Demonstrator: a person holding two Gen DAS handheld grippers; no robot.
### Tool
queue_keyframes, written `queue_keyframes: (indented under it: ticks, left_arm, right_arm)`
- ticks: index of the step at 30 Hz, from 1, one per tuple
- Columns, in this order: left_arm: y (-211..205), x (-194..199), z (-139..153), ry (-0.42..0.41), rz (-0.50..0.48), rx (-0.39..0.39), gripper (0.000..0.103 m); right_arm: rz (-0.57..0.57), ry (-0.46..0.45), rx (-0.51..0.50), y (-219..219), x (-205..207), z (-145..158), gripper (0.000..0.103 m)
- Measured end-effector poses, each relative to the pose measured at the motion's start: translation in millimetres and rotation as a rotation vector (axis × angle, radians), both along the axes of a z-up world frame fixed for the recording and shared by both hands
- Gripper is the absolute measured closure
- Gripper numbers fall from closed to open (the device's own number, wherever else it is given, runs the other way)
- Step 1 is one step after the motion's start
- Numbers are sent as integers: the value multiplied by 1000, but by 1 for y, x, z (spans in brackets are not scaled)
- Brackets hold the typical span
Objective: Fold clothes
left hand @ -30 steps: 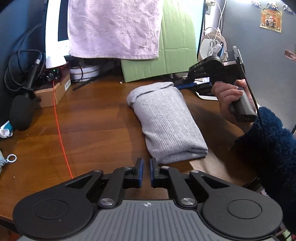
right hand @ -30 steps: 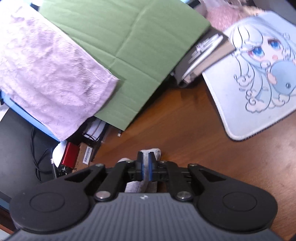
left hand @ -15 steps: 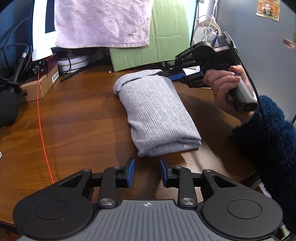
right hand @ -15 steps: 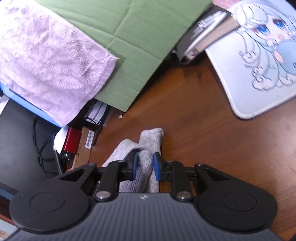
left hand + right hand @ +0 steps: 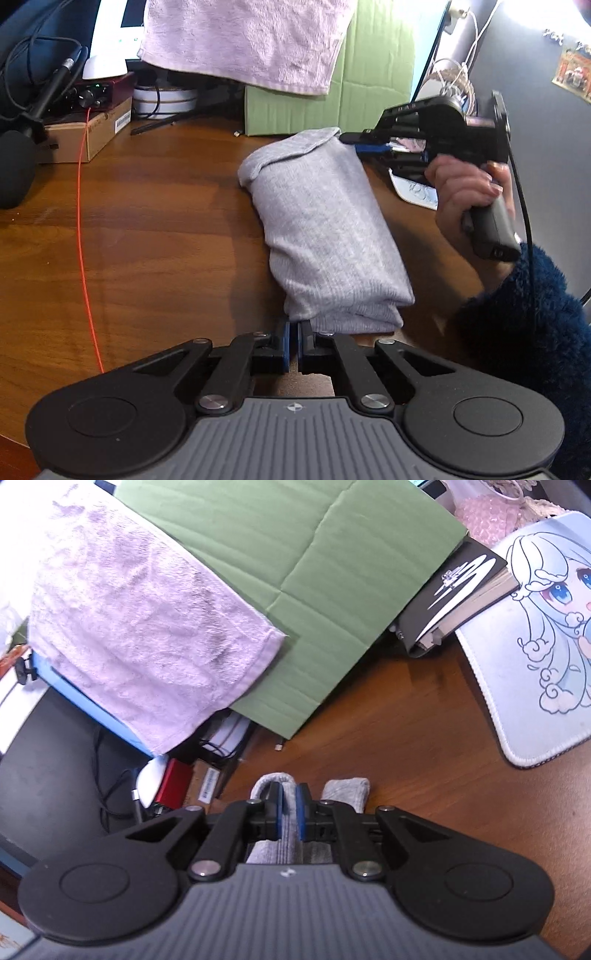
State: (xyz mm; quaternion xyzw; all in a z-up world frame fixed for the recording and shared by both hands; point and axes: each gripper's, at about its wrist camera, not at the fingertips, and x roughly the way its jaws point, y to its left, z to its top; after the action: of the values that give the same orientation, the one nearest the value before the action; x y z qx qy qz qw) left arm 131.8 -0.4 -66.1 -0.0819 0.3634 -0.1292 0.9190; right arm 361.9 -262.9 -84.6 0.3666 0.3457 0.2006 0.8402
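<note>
No wording can be read anywhere in either view. The white barcode label (image 5: 123, 119) on the cardboard box (image 5: 79, 138) is too small to make out, and it is just as blurred from the right wrist (image 5: 207, 785). The white lettering (image 5: 458, 576) on the black book (image 5: 424, 624) is stylised and illegible, and the wall poster (image 5: 572, 75) is too small.

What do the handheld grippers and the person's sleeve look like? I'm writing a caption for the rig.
Both the left gripper and right gripper have black linkage arms, blue finger pads and a ribbed grey body. A black cable trails from the right one. The sleeve is fuzzy dark blue.
</note>
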Motion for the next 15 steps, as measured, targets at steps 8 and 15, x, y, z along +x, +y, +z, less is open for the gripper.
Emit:
queue_keyframes:
  ticks: [8,15]
  left_arm:
    - [-14,-26,1,-1,-95,98,103]
    - [-13,-31,15,-89,-36,155,94]
  right_arm:
    - [-54,27,-35,-1,14,-4,98]
    - [-31,29,70,-13,7,-10,96]
